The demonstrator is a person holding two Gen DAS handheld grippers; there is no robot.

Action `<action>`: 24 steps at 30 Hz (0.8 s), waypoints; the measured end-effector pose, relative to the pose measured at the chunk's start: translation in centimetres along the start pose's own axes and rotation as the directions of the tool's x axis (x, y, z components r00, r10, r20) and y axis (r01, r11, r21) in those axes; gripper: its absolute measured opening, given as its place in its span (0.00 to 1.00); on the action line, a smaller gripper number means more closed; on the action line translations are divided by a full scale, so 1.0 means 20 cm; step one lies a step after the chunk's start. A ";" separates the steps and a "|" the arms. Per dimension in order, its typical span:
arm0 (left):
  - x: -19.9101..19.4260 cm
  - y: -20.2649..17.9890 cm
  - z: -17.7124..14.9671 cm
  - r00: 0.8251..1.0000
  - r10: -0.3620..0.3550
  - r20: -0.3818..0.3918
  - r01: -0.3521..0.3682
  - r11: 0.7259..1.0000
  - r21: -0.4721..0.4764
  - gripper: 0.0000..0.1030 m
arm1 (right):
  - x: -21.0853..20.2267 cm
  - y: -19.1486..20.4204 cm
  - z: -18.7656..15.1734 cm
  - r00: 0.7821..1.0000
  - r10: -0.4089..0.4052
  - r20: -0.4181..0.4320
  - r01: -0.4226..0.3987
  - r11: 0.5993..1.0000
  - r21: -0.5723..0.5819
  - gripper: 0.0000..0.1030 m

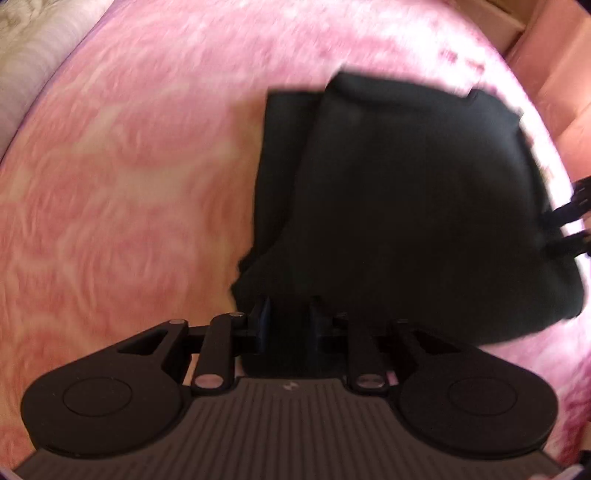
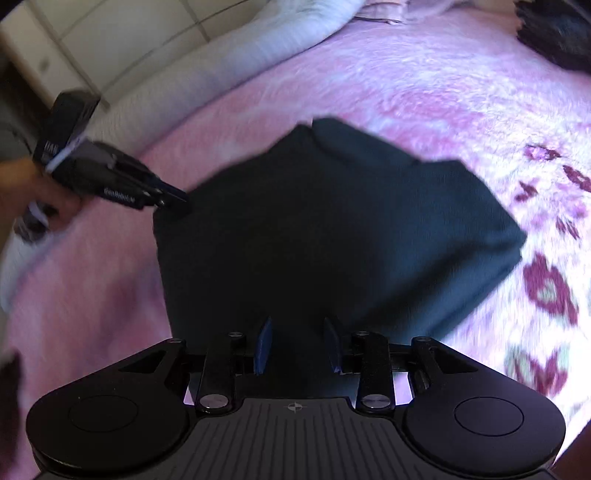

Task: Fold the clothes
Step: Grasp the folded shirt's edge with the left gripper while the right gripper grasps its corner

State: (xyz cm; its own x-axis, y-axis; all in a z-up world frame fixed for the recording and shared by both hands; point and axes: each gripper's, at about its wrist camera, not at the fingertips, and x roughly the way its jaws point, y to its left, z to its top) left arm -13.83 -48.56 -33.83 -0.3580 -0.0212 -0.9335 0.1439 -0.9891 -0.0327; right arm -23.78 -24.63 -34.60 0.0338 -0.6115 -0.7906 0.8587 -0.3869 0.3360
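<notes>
A dark, folded garment (image 1: 399, 206) lies on a pink floral blanket (image 1: 129, 184); it also shows in the right wrist view (image 2: 332, 229). My left gripper (image 1: 288, 314) sits at the garment's near edge with dark cloth between its blue pads (image 1: 263, 321). In the right wrist view the left gripper (image 2: 173, 201) touches the garment's left corner. My right gripper (image 2: 297, 343) is at the garment's near edge, its pads (image 2: 264, 345) spread with cloth between them. In the left wrist view its fingertips (image 1: 565, 229) meet the garment's right edge. Both views are blurred.
A white quilt or pillow (image 2: 229, 66) lies along the blanket's far edge. A tiled floor and cabinet (image 2: 92, 40) lie beyond. Another dark item (image 2: 557, 33) sits at the far right corner. Wooden furniture (image 1: 554, 55) stands past the blanket's right side.
</notes>
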 end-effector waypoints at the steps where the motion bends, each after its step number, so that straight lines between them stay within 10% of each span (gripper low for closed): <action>1: 0.00 0.01 -0.02 1.000 0.003 0.018 -0.002 1.000 -0.014 0.24 | -0.01 0.02 -0.02 1.000 -0.021 0.002 0.021 1.000 -0.011 0.35; 13: 0.04 0.02 -0.10 0.994 0.037 0.104 -0.041 0.999 0.033 0.38 | 0.08 0.36 -0.21 0.974 -0.226 0.026 0.227 0.972 -0.067 0.35; 24: 0.03 0.00 -0.07 0.995 0.061 0.082 -0.068 0.994 0.084 0.40 | -0.05 0.33 -0.32 0.970 -0.241 -0.043 0.237 0.968 -0.078 0.35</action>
State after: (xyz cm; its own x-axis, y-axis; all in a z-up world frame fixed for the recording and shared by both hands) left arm -12.77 -48.35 -34.96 -0.4233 -0.0935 -0.9012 0.0899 -0.9941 0.0609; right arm -14.94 -22.16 -34.79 -0.1517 -0.4701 -0.8695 0.8795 -0.4657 0.0983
